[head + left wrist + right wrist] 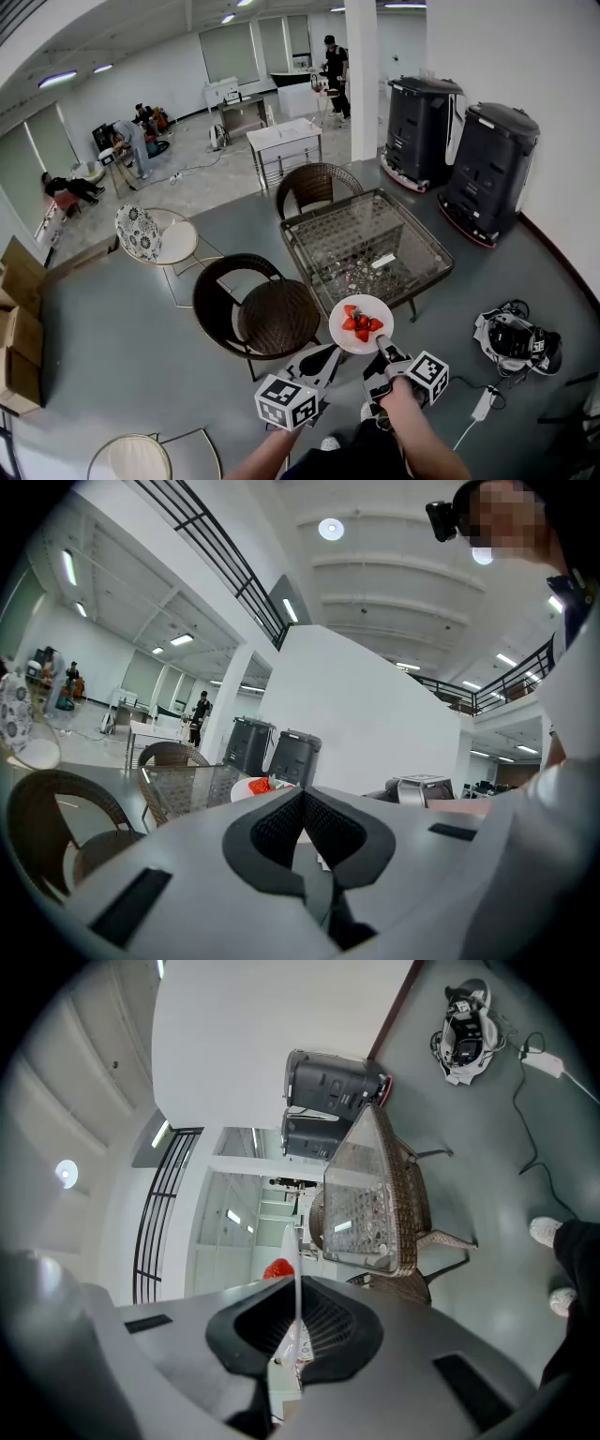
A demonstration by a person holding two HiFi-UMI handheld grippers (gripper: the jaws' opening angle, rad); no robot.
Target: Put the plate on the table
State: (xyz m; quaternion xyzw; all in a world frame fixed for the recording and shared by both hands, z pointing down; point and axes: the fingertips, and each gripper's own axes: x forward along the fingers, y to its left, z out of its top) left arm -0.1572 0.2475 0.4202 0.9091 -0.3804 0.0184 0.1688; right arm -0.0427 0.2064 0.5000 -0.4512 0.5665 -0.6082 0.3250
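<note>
A white plate (361, 324) carrying red strawberries (361, 322) hangs in the air just off the near corner of the glass-topped wicker table (375, 230). My right gripper (382, 345) is shut on the plate's near rim. In the right gripper view the plate (295, 1265) runs edge-on between the jaws of the right gripper (297, 1288), with a strawberry (277, 1269) beside it and the table (370, 1213) beyond. My left gripper (330, 353) sits just left of the plate, shut on nothing (303, 794). The plate (255, 787) shows ahead of it.
A dark wicker chair (267, 317) stands left of the plate, another (314, 185) behind the table. Two black machines (422, 117) (492, 173) line the right wall. A bag (516, 339) and a power strip (483, 404) lie on the floor at right. People stand far off.
</note>
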